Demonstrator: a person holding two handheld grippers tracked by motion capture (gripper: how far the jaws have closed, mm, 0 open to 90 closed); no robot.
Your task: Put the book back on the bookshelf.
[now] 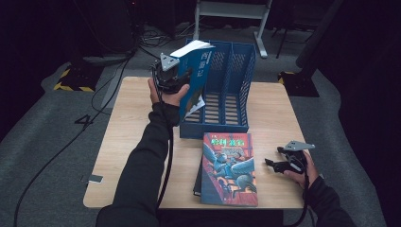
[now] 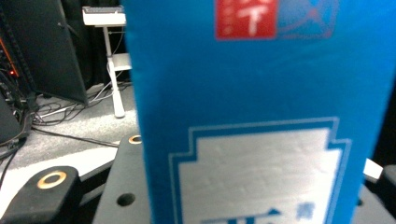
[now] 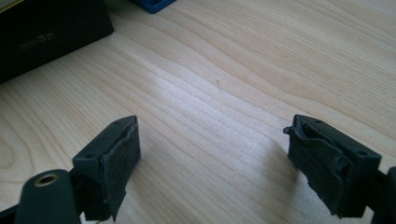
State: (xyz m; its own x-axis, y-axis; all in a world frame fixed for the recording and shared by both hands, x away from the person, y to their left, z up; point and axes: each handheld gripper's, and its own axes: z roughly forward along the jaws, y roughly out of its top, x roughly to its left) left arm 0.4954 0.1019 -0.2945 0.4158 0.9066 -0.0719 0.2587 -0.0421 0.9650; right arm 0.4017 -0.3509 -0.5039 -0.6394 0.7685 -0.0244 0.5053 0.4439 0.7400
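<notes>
In the high view I see my left gripper (image 1: 176, 78) raised in the upper middle of the frame, clamped on a blue book (image 1: 195, 78) that stands upright and slightly tilted over the left compartment of the blue file rack (image 1: 236, 90), its lower edge down at the rack's near left corner and its white pages showing at the top. My right gripper (image 1: 276, 163) sits low at the lower right of the frame, over the wooden table (image 1: 127, 123), jaws spread and holding nothing. Just left of it, at the lower centre, lies an illustrated book (image 1: 229, 168) flat on top of a dark book (image 1: 197, 182) whose edge peeks out at its left. In the left gripper view the blue book (image 2: 261, 107) stands right in front of the camera from the top edge to the bottom, a red label at the upper centre and a pale panel below; the black fingers (image 2: 126, 186) show at the lower left, pressed against the cover's edge. In the right gripper view my right gripper (image 3: 212, 163) is released, its worn pads (image 3: 119, 158) well apart at the lower left and lower right, bare table (image 3: 224, 70) between them; the dark book (image 3: 46, 32) lies in the upper left corner, well clear of the pads.
</notes>
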